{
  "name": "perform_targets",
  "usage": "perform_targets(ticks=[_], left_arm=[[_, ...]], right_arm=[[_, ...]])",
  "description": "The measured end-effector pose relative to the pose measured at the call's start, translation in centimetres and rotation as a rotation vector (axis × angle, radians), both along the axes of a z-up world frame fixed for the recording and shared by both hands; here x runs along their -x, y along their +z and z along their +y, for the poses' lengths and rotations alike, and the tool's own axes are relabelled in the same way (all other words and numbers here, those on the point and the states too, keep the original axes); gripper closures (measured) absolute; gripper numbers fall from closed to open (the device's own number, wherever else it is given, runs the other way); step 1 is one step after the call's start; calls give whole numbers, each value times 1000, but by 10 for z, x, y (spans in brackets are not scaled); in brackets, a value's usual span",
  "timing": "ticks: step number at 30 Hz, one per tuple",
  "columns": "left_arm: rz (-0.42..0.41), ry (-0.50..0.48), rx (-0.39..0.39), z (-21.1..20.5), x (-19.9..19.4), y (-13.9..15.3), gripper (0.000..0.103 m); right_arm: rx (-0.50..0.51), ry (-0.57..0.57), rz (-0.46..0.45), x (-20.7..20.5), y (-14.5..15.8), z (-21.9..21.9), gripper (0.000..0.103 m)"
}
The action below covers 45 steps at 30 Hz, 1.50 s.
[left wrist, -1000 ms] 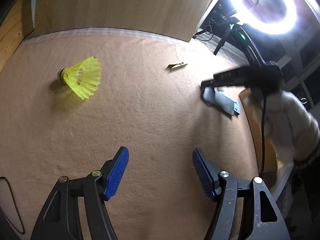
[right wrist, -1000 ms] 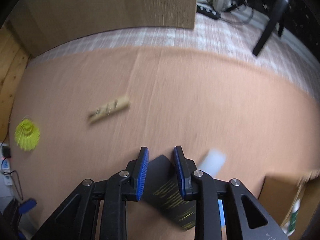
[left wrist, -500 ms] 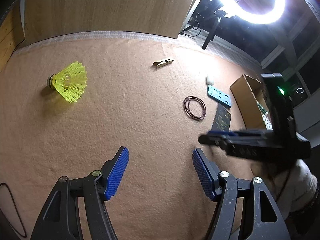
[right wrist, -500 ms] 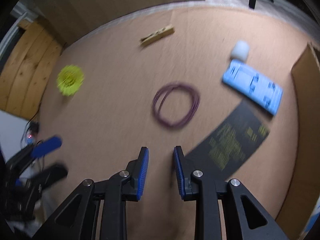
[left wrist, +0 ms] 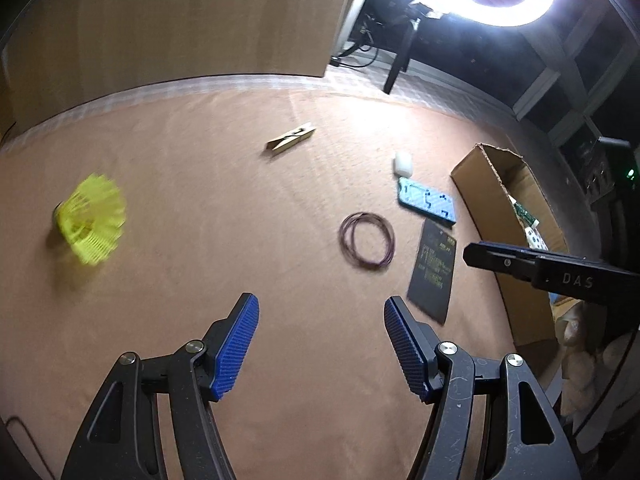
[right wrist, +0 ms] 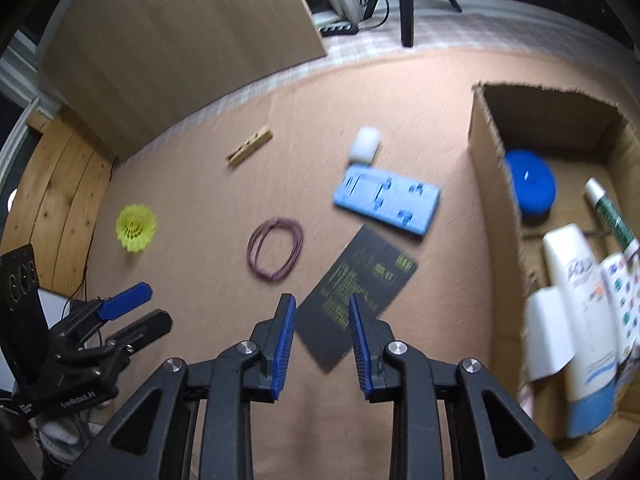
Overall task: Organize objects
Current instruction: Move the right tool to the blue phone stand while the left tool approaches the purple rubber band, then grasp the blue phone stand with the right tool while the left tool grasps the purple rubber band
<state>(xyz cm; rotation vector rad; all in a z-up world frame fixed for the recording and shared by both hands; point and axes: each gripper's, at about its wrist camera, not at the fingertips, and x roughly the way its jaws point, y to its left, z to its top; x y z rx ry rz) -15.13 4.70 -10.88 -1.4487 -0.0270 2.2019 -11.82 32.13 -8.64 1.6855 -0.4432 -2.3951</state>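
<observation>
My left tool [left wrist: 320,344] hangs over the tan surface [left wrist: 224,264] with its blue pads spread wide and nothing between them; my right tool [right wrist: 322,344] stands with a narrow gap between its pads, gripping nothing, the black card [right wrist: 356,288] lying flat on the surface below and beyond its tips; I see no contact with it. Items loose on the surface: a yellow shuttlecock [left wrist: 90,226] on its side at the far left, well apart from the rest; a wooden clothespin [left wrist: 291,140] toward the back; a white block [right wrist: 364,144] touching or just beside the end of a light-blue flat case [right wrist: 387,200], I cannot tell which; a purple rubber band loop [right wrist: 275,254] between the shuttlecock and the card; the card near the case, tilted diagonally. At the right stands an open cardboard box [right wrist: 492,184]; inside it lie a blue round disc [right wrist: 530,184], a white tube [right wrist: 580,320], a green-and-white stick [right wrist: 608,210] and a printed packet [right wrist: 624,288]. The right tool also shows side-on at the right edge of the left view.
</observation>
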Motion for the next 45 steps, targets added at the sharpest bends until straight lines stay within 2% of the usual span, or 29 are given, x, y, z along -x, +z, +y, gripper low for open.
perform_targets(ticks=[3,12,22,26,29,32,34,35,41,45], left_arm=[[-12,-19,9,17,11,-5,38],[-22,-41,41,56,34,-17,38],[-25,-52,92,81,55,-30,45],[-24,-70,118,88,57,-35,48],[-22,-76,155,92,58,-40,53],[-3,-80,191,94,58,-41,62],[13,-83,228,93,58,-42,72],[19,-82,238,92,58,-42,74],[35,-70,267,77,57,-42,75],[40,-56,278,63,57,-43,75]], right_arm=[[-26,-4,12,24,-5,-19,76],[-109,-12,-4,86,-20,-18,73],[-150,19,-57,125,-42,-23,69],[-152,3,-79,133,-48,-22,69],[-159,-8,-97,136,-53,-20,69],[-178,-15,-117,138,-56,-20,68],[-176,-18,-123,138,-57,-19,66],[-173,-20,-129,137,-57,-19,65],[-109,-24,-164,126,-58,-22,57],[-38,-39,-181,113,-59,-19,57]])
